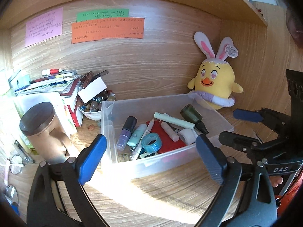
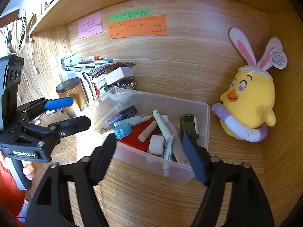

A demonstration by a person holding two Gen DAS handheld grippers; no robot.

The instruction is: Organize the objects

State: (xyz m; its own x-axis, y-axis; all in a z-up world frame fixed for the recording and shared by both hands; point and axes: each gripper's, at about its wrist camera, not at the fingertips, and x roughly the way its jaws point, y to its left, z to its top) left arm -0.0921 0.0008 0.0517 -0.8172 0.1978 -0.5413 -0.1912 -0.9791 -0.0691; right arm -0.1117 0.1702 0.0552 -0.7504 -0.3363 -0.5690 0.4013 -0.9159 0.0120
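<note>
Looking along both tools, we see a clear plastic storage bin (image 1: pixel 223 126) resting on the wood-grain tabletop (image 1: pixel 155 194), filled with small things: a purple bottle with a black cap (image 1: pixel 126 132), a roll of blue patterned tape (image 1: pixel 151 142), a dark green dropper bottle (image 1: pixel 193 116) and a flat red case (image 1: pixel 168 141). Our left claw (image 1: pixel 149 161) stands wide before the bin's near wall, gripping nothing. Our right claw (image 2: pixel 149 159) also stands spread and empty. A yellow plush chick with rabbit ears (image 2: pixel 250 102) sits just beside the bin.
</note>
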